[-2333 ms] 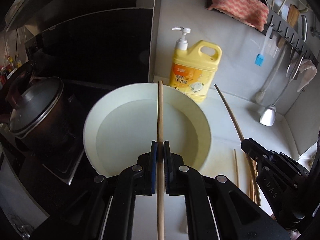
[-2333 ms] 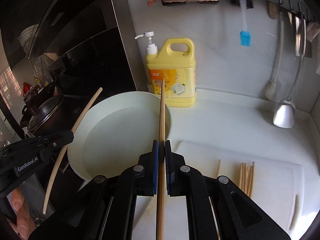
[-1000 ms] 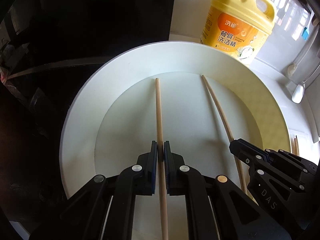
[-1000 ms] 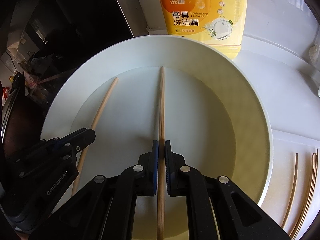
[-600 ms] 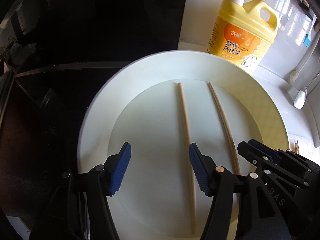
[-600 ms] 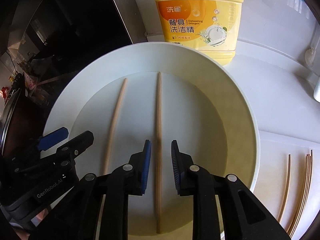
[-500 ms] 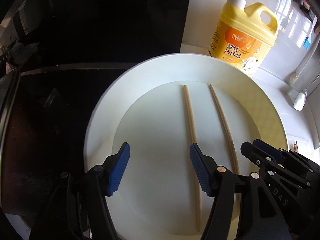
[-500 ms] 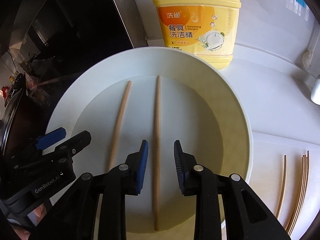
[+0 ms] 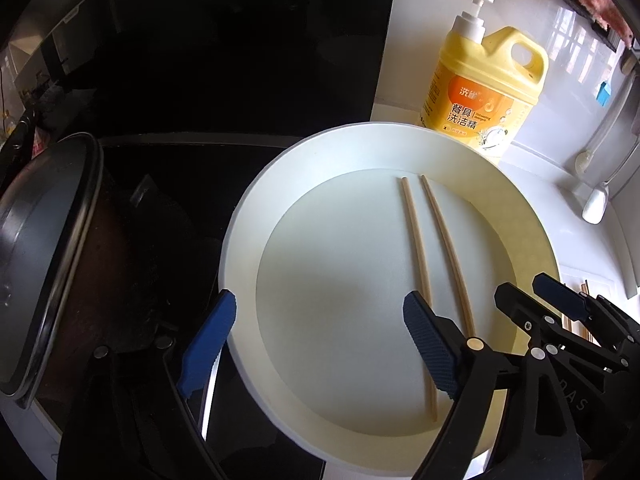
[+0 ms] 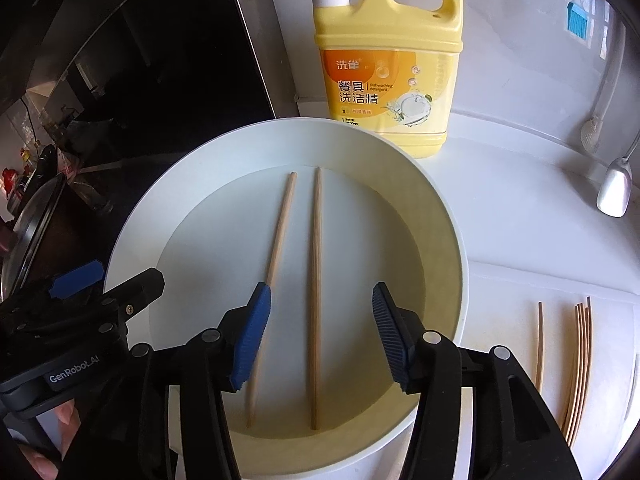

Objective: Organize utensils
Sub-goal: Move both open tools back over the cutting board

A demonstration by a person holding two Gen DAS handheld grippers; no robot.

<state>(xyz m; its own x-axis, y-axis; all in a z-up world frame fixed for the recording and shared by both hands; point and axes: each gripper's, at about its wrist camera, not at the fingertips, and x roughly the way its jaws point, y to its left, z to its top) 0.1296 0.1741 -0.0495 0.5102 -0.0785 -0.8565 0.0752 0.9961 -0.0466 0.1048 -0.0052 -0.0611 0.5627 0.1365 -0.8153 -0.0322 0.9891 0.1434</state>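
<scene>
Two wooden chopsticks lie side by side in a wide white basin (image 10: 132, 224): the left chopstick (image 10: 276, 252) and the right chopstick (image 10: 316, 272). They also show in the left wrist view as the left chopstick (image 9: 416, 248) and the right chopstick (image 9: 448, 252) in the basin (image 9: 248, 208). My right gripper (image 10: 320, 340) is open and empty above the near end of the right chopstick. My left gripper (image 9: 316, 344) is open and empty over the basin's left half. Several more chopsticks (image 10: 578, 364) lie on a white board at the right.
A yellow dish soap jug (image 10: 388, 64) stands behind the basin. A lidded pot (image 9: 36, 248) sits on the dark stove at the left. A ladle (image 10: 614, 188) and a blue brush (image 10: 576, 16) hang on the right wall.
Both grippers opened and let their chopsticks go into the basin, then drew back and up. The jaws are wider now than half a second ago.
</scene>
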